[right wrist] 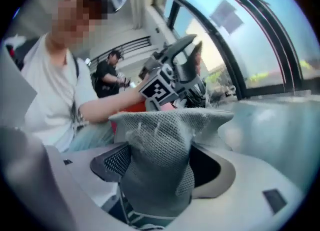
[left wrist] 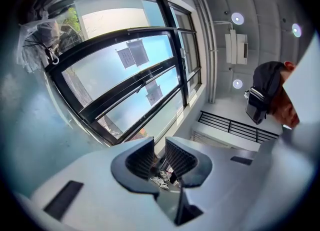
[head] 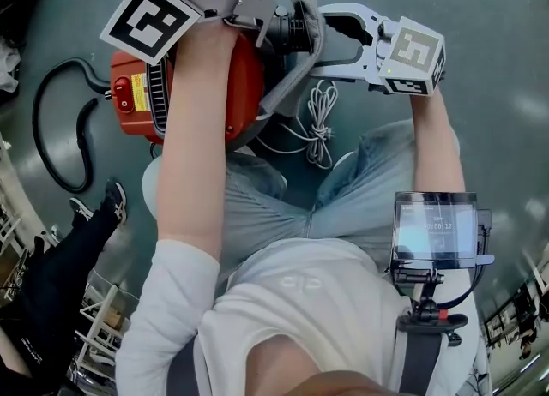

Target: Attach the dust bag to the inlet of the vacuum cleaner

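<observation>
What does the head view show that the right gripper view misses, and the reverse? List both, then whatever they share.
Only the head view: the black hose curled on the floor, the white cord bundled on the floor, and a screen mounted at the person's chest.
Only the right gripper view: the big windows and a second person in black in the background.
Both: the grey mesh dust bag clamped in the tongs of the right gripper, and the red vacuum cleaner.
</observation>
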A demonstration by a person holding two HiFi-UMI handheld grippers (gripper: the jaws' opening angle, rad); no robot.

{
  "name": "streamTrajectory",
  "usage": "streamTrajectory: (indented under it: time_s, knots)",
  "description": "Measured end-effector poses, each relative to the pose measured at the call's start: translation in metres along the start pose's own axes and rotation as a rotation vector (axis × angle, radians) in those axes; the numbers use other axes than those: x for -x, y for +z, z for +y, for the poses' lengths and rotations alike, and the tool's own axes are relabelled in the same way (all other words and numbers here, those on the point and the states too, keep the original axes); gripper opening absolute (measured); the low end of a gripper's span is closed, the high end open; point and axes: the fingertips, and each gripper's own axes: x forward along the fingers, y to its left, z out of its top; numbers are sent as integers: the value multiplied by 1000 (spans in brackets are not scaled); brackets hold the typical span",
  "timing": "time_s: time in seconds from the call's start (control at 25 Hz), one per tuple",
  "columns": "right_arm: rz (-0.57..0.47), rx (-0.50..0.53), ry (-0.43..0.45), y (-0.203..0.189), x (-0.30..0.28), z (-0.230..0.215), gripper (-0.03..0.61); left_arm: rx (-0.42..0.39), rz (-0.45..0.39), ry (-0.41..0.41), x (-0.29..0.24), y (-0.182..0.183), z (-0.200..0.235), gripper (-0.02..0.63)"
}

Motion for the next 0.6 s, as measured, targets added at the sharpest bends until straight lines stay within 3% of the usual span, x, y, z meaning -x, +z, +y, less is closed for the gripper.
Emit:
streamTrajectory:
  time_s: [0.08, 0.16, 0.2, 0.36, 0.44, 0.6]
  knots:
    - [-58, -197, 59, 4, -5, 0, 373, 12, -7, -2, 0, 0, 1, 77]
    - [-93, -253, 74, 10, -9, 1, 374, 15, -6, -8, -1, 0, 0, 76]
    - [-89, -216, 57, 12, -10, 2, 376, 12, -3, -7, -1, 0, -1, 76]
    - [-5, 109, -3, 15, 4, 8, 376, 5, 4, 12, -2, 0, 1, 76]
    - [-29, 132, 7, 19, 18, 7, 376, -1, 8, 17, -2, -1, 2, 75]
    - [-52, 83, -37, 18, 46, -13, 374, -4, 4, 20, -1, 1, 3, 75]
